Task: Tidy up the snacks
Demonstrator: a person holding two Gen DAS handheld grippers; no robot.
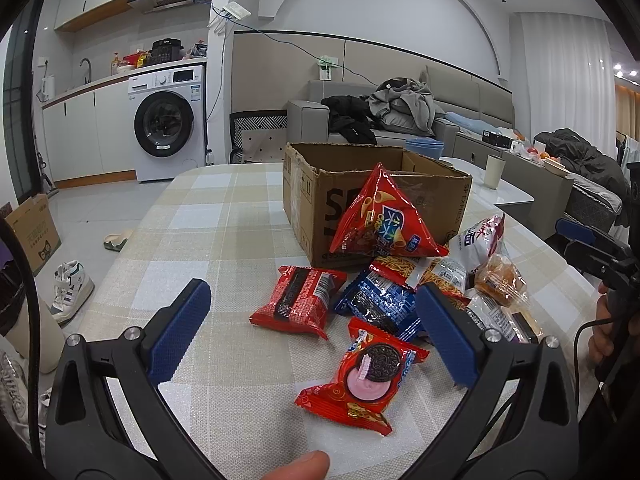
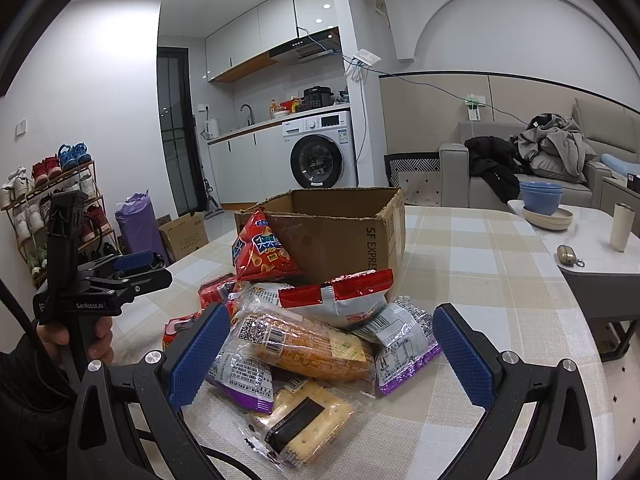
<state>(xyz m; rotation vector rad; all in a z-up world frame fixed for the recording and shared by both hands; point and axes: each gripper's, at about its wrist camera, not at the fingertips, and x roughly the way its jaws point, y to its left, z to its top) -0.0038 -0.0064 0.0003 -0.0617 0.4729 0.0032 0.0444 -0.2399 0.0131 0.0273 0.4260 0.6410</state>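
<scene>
Both grippers (image 1: 312,320) (image 2: 332,344) gape empty above snack packets (image 2: 304,340) fronting the cardboard box (image 1: 320,184).

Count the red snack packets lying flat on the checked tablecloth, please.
2 in the left wrist view: a red cookie packet nearer the open cardboard box, and a red packet picturing a sandwich cookie nearer the camera. More may hide in the pile.

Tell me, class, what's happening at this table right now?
A person holds a pair of tongs in each hand over a pile of snack packets beside an open cardboard box on the checked tablecloth. The left tongs hang open above a red cookie packet; the right tongs hang open around a clear-wrapped bread. Neither grips anything yet, and no snack shows inside the box.
</scene>
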